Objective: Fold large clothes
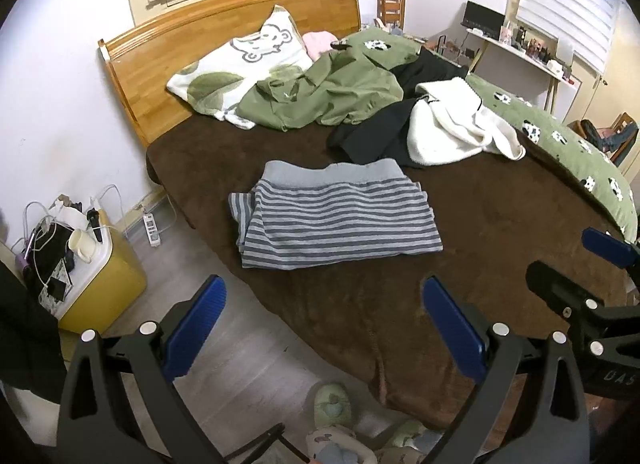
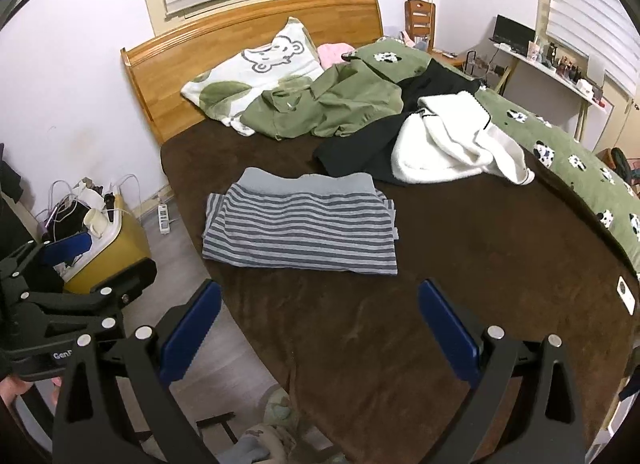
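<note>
Both grippers hang above the near edge of the bed, jaws spread wide and holding nothing — the left gripper [image 1: 322, 328] over the floorboards and blanket hem, the right gripper [image 2: 320, 330] just beside it. Beyond them the striped garment [image 1: 340, 219] lies folded into a flat rectangle, grey waistband at its far side, on the brown blanket [image 1: 460, 264]. Farther back a green jacket [image 1: 328, 97], black clothing [image 1: 376, 139] and a white fleece [image 1: 452, 127] lie heaped before a bear-print pillow [image 1: 244, 59] and the wooden headboard [image 1: 224, 35] — blinds cover the windows.
</note>
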Available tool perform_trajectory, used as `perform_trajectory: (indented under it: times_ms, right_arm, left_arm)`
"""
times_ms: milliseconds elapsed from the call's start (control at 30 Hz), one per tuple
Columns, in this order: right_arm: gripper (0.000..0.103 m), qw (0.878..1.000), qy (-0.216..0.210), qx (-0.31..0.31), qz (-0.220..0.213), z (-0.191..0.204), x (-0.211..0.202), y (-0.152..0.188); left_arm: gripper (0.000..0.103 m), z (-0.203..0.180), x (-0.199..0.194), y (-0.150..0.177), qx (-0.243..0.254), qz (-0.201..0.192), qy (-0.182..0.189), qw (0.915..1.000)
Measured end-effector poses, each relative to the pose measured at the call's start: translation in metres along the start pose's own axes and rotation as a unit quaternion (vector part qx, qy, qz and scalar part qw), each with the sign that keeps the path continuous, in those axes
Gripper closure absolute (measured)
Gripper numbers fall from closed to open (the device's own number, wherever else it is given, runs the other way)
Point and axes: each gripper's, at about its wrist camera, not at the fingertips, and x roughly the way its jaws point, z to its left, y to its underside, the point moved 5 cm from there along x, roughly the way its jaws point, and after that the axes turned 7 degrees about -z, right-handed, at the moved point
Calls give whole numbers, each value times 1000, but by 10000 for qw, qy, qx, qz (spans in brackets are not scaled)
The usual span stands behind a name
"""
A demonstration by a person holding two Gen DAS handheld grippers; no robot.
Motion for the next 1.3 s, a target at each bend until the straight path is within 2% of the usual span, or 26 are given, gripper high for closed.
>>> perform_trajectory:
  times_ms: [367, 1300]
  right_arm:
    - [6, 10000, 48, 36, -23, -3, -24, -4]
    - [6, 9999, 69, -97, 49, 4, -23, 0]
  left_arm:
    - [6, -2, -28, -11, 133, -154, 35, 9998]
    - [7, 5, -33, -7, 90, -220, -57, 9997]
